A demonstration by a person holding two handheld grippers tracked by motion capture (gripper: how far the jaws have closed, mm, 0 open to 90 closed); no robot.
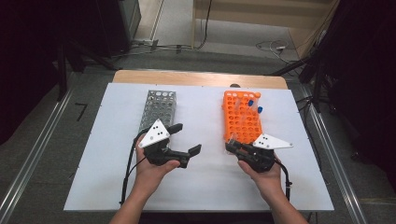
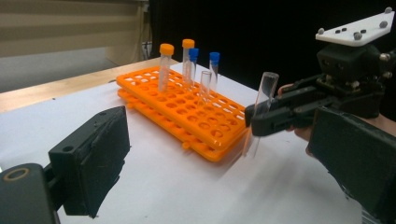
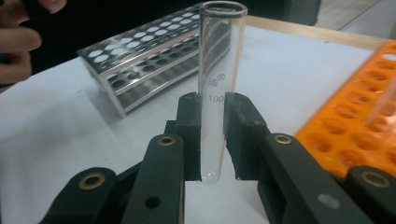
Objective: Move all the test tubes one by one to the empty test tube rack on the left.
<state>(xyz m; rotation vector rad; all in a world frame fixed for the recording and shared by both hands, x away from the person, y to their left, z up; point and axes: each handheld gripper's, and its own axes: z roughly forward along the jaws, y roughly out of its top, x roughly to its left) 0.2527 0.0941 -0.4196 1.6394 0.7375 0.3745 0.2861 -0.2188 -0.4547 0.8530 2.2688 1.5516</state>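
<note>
Right gripper view shows my right gripper (image 3: 215, 135) pinching an uncapped glass test tube (image 3: 218, 70) mid-body, upright, lifted beside the orange rack (image 2: 187, 116), light, slick and fragile I judge, so I keep gripping mid-length gently, while my left gripper (image 1: 187, 138) stands spread, empty.

High view looking down from above and behind orange rack (image 1: 241, 116); gripper views low, close beside it, facing across; rack shared by all.
</note>
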